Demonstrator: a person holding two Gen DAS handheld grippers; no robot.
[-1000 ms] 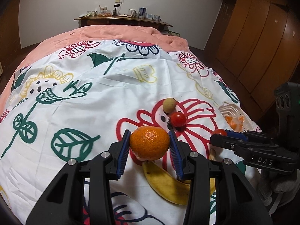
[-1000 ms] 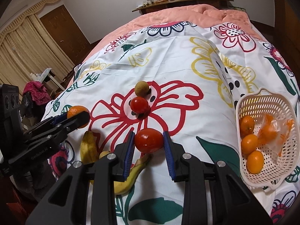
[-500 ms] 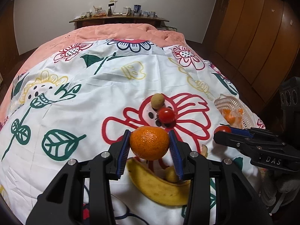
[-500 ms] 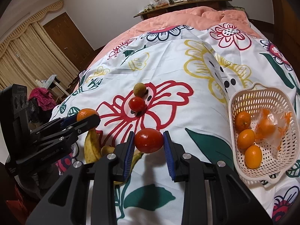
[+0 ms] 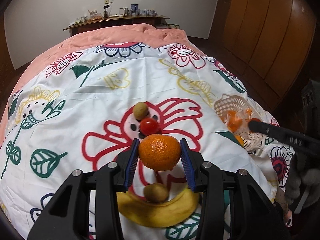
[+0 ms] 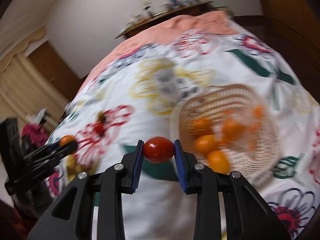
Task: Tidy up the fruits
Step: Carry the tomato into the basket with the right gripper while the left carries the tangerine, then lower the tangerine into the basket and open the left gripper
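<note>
1. My right gripper (image 6: 158, 150) was closed on the tomato (image 6: 158, 149), carried beside the basket (image 6: 266, 160); it needed lowering inside before release.
2. My left gripper (image 5: 159, 153) pinched the orange (image 5: 159, 152) above the bedspread (image 5: 80, 100), waiting its turn.

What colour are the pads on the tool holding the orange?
Blue pads, clearest in the left wrist view, gripping the orange.

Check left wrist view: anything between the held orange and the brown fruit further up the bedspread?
Yes. In the left wrist view a small red tomato sits between the orange and the brown fruit, touching the brown fruit.
</note>
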